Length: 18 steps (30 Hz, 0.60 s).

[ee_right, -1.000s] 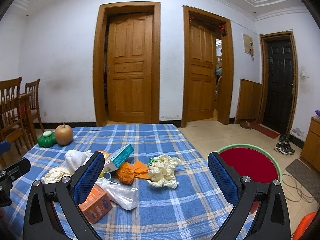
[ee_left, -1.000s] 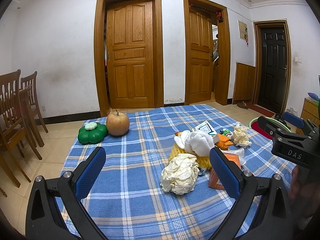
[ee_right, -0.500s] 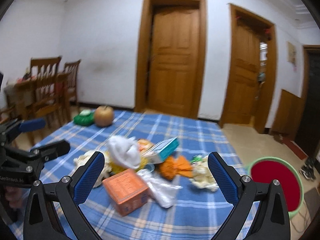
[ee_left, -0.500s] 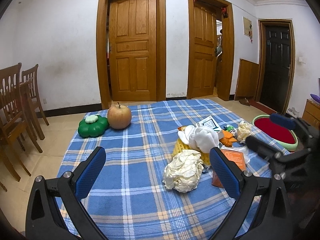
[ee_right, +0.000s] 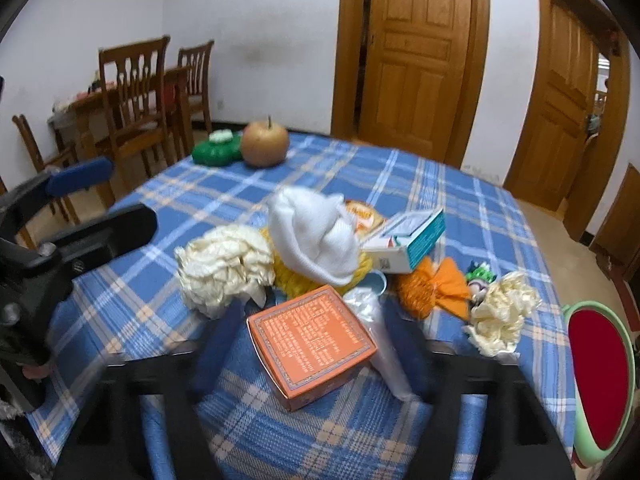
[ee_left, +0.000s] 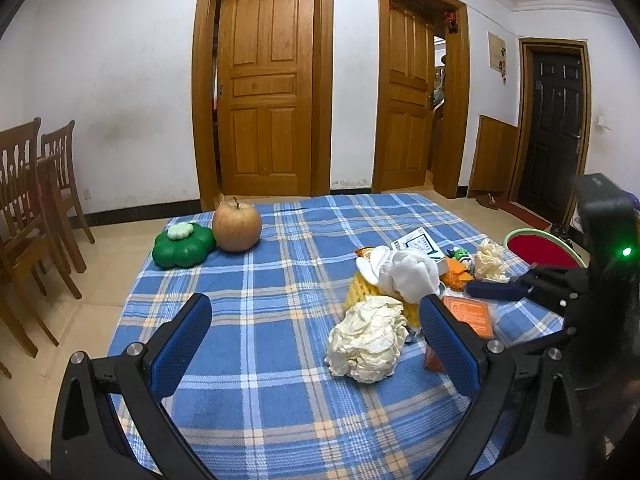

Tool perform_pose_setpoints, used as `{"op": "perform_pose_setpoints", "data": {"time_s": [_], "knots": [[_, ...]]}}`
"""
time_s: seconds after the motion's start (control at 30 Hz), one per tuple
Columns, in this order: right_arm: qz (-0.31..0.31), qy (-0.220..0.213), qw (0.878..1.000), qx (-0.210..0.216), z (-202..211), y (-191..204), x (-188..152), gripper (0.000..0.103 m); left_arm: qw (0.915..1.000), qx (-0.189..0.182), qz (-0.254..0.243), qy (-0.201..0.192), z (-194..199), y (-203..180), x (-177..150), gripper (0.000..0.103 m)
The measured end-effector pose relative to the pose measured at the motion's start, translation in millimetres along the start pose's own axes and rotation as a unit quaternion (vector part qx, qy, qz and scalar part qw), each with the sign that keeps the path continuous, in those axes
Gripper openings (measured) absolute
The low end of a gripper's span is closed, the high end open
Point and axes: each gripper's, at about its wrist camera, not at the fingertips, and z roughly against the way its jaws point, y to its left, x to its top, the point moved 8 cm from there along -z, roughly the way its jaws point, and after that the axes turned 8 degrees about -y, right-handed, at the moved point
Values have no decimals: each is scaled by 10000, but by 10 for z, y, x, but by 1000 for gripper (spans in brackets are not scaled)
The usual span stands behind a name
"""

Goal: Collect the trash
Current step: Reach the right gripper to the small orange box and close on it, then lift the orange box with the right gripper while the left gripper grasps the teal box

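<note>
A pile of trash lies on the blue plaid table (ee_left: 280,280). It holds an orange box (ee_right: 312,340), a crumpled cream paper ball (ee_left: 368,338) (ee_right: 224,264), a white cloth (ee_right: 312,236), a teal-and-white carton (ee_right: 404,240), an orange wrapper (ee_right: 436,288) and a second crumpled paper (ee_right: 500,312). My right gripper (ee_right: 312,344) is open, its blurred fingers on either side of the orange box. My left gripper (ee_left: 312,340) is open and empty, just short of the cream paper ball. A red bin with a green rim (ee_right: 596,376) stands on the floor beside the table.
An apple (ee_left: 237,228) and a green flower-shaped object (ee_left: 182,246) sit at the table's far left. Wooden chairs (ee_left: 32,200) stand to the left. Three doors line the far wall.
My right gripper has swung left and down toward the pile until its fingers flank the orange box. My left gripper has shifted only slightly.
</note>
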Motion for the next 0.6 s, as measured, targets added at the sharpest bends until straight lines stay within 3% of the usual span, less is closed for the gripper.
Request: {"op": "perform_pose_setpoints", "data": {"time_s": [0.13, 0.27, 0.4, 0.5, 0.6], "knots": [[24, -193, 9998, -17, 79, 9, 32, 54, 10000, 7, -54, 50, -21, -19, -17, 102], [-226, -693, 9971, -212, 266, -104, 98, 52, 9998, -100, -81, 178, -69, -42, -44, 102], [-730, -1134, 9893, -563, 454, -348, 137, 51, 9955, -565, 673, 350, -175, -10, -32, 102], [-1272, -1309, 9793, -872, 560, -599, 118, 51, 9832, -979, 1277, 864, -379, -55, 35, 102], [-1602, -1368, 9687, -1315, 644, -778, 77, 51, 9831, -987, 1271, 878, -554, -150, 258, 101]]}}
